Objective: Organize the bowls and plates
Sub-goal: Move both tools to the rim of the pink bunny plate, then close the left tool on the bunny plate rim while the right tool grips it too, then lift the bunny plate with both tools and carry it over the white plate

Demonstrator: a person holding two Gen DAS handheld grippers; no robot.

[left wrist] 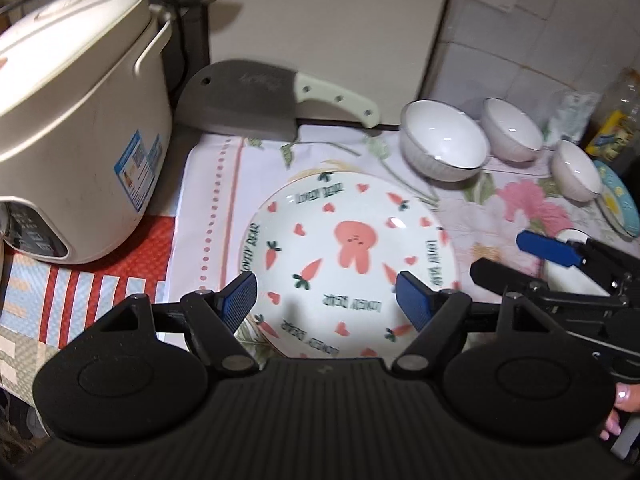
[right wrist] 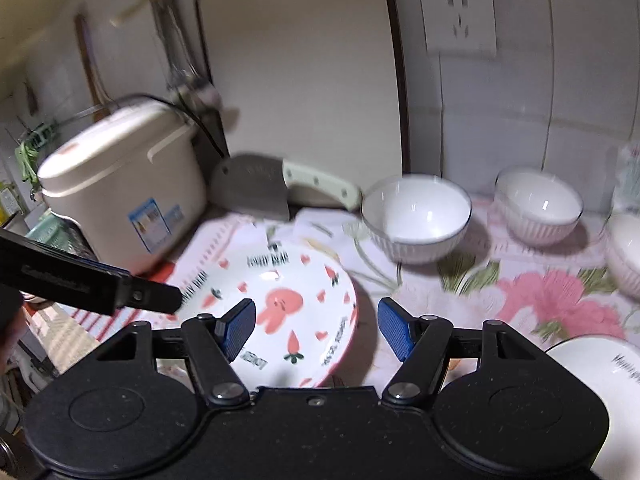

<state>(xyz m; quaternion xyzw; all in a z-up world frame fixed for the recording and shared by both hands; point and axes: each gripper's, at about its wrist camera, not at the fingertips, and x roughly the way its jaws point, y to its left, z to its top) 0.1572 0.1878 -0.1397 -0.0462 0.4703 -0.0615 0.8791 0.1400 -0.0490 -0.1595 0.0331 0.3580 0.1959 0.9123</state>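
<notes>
The rabbit plate (left wrist: 344,264) lies flat on the flowered cloth (left wrist: 516,216) over the worktop, straight ahead of and below your left tongs (left wrist: 326,300), whose tips frame its near half; being round, it has no long axis to line up with. Your right tongs (right wrist: 316,326) straddle its right rim from the side. Both tongs stand wide, holding and touching nothing. The left looks better centred, I judge. Three white bowls (left wrist: 442,146) wait behind on the right.

White plate (left wrist: 348,264) patterned with pink rabbit, carrots, hearts.
</notes>
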